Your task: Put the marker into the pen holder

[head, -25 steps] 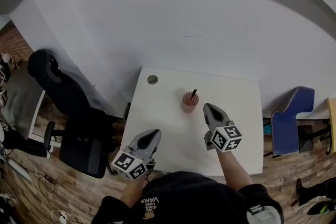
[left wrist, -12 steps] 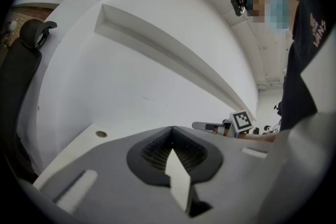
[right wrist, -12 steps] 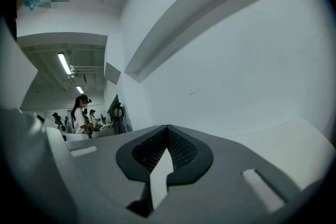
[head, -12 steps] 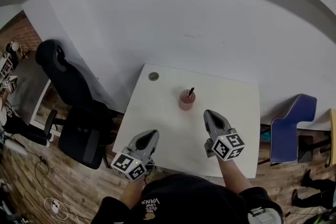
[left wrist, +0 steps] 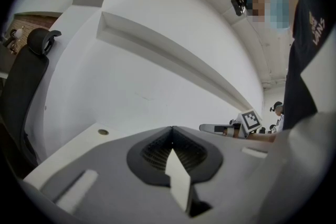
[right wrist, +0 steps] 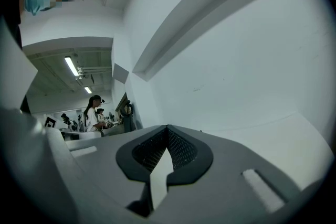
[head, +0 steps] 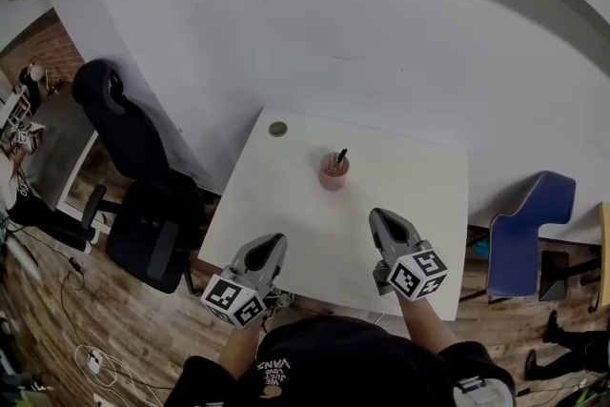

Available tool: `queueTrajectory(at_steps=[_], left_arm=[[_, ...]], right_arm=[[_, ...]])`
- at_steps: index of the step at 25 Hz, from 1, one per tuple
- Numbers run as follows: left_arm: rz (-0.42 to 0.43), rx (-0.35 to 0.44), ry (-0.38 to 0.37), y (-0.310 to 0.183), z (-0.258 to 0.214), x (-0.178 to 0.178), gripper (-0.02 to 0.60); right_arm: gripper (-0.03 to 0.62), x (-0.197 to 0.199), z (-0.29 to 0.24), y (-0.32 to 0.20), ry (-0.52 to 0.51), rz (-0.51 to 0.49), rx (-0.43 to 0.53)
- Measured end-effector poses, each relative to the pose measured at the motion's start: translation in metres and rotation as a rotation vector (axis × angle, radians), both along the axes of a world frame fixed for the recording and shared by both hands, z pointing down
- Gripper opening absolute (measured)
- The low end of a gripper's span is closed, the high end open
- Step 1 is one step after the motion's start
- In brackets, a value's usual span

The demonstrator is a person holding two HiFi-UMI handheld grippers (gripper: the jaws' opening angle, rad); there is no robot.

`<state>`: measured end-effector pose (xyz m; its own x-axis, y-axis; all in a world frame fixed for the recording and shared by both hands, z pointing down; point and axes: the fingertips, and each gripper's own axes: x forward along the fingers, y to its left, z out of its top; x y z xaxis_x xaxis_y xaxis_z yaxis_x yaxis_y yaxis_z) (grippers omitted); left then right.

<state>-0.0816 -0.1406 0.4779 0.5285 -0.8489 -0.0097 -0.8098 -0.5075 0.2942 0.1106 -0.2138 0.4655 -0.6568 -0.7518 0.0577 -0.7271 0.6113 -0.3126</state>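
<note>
A reddish pen holder (head: 334,172) stands on the white table (head: 286,195), toward its far middle. A dark marker (head: 340,156) sticks up out of the holder, leaning right. My left gripper (head: 271,249) hovers over the table's near left edge, jaws pressed together with nothing between them. My right gripper (head: 383,223) is at the near right, also shut and empty, well short of the holder. In the left gripper view the left gripper (left wrist: 171,128) points at the wall, and the right gripper (left wrist: 220,127) shows at the right. The right gripper (right wrist: 167,127) faces the wall in its own view.
A round cable grommet (head: 277,129) sits in the table's far left corner. A black office chair (head: 133,176) stands left of the table, a blue chair (head: 524,224) to the right. A white wall rises just behind the table. People stand far off (right wrist: 92,113).
The view has shifted, so the table and holder sit a little higher and further left in the head view. Both grippers stay shut near the table's front edge.
</note>
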Motion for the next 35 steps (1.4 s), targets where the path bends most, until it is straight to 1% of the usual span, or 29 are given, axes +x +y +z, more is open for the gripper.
queueTrajectory(at_steps=[7,18,29,35], left_arm=[[-0.028,-0.002,-0.005,0.019,0.000,0.010,0.052],[-0.050,0.001,-0.005,0.042,0.004,0.027,0.052],[-0.078,-0.015,-0.003,0.052,0.013,0.033,0.052],[-0.083,-0.019,-0.005,0.050,0.015,0.033,0.052]], right_arm=[[0.003,0.017,0.007,0.026,-0.002,-0.011,-0.014],[0.003,0.041,0.015,0.051,-0.015,-0.011,-0.033],[0.003,0.049,0.027,0.056,0.013,-0.020,-0.057],[0.003,0.049,0.029,0.052,0.032,-0.011,-0.046]])
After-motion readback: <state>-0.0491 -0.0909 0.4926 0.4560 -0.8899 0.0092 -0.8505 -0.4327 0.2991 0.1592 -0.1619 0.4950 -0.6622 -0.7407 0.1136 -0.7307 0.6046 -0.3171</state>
